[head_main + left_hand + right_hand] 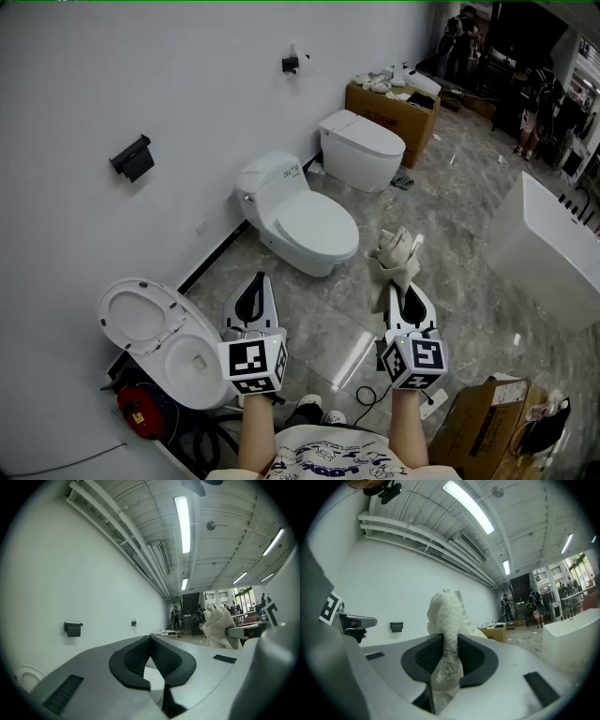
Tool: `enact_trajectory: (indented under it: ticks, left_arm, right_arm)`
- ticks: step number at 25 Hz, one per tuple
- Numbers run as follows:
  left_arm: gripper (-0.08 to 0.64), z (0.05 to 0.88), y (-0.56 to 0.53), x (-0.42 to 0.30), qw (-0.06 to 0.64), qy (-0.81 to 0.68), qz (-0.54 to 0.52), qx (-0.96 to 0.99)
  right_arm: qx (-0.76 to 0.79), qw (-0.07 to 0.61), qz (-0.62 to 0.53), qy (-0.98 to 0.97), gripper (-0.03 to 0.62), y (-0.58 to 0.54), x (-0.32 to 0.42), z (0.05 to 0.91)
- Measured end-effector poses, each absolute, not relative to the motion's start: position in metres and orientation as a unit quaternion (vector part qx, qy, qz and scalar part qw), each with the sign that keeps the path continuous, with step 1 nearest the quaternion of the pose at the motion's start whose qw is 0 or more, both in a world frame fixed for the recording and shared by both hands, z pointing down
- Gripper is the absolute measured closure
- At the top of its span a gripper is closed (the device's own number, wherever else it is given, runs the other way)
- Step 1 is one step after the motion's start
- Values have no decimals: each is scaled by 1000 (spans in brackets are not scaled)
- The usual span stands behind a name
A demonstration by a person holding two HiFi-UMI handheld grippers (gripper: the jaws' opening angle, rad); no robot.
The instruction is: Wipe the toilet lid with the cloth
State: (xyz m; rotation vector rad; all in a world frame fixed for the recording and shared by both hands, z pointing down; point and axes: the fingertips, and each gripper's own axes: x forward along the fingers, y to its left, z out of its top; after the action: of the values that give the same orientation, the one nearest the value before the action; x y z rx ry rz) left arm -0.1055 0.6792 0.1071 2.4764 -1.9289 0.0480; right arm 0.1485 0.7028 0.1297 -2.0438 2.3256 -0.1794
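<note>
White cloth [448,613] between right gripper [450,638] jaws

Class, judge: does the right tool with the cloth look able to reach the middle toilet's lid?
Probably yes: only bare floor lies between the right tool, its cloth and that lid.
</note>
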Motion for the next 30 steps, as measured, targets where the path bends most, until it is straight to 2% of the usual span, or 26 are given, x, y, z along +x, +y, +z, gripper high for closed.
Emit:
enact_trajectory:
  ticks: [15,30]
  left_arm:
    - [557,111,669,-120,4,-613,15,790]
    - [557,123,615,-153,2,-601,19,799]
  right_arm:
    - [-663,19,-62,746,509,694,141,134]
    - [-683,22,-63,727,508,649,116,144]
